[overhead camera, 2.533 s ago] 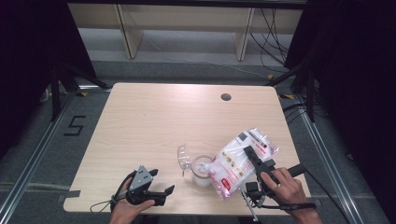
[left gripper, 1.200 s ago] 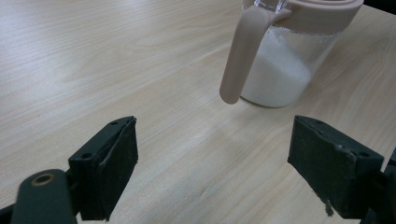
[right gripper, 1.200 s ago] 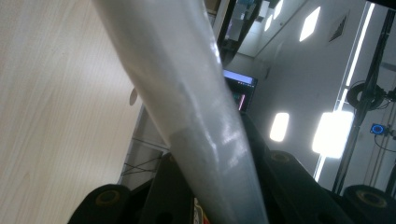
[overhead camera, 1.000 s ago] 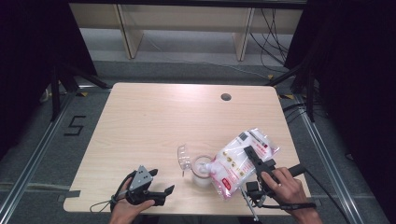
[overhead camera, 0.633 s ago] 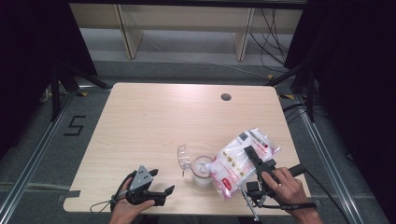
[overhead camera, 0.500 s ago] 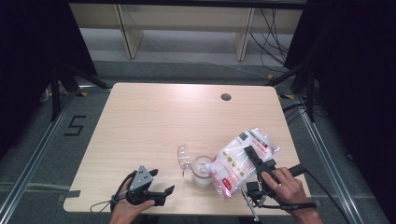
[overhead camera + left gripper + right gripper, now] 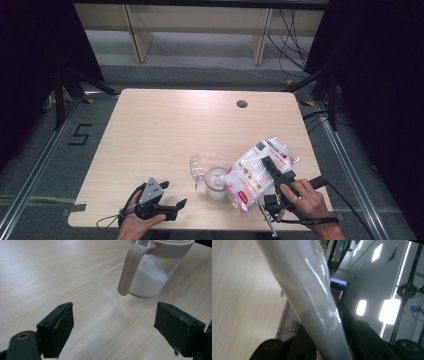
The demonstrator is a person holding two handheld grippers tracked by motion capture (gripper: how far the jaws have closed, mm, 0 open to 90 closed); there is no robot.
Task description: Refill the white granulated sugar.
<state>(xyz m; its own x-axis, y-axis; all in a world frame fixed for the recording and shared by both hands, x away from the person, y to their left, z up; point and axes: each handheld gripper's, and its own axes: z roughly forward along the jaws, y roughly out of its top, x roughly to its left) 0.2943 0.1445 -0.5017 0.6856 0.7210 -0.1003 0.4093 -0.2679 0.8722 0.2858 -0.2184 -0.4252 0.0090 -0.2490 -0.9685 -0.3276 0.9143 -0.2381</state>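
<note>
I tip one bag [image 7: 256, 177] mouth-down over one jar [image 7: 216, 183] near the front edge of the surface [image 7: 165, 130], so the white grains drop in (a low heap shows through the glass). My right gripper [image 7: 272, 175] clamps the bag to steady the pour. My left gripper [image 7: 172, 209] rests nearby, jaws apart, holding nothing.
</note>
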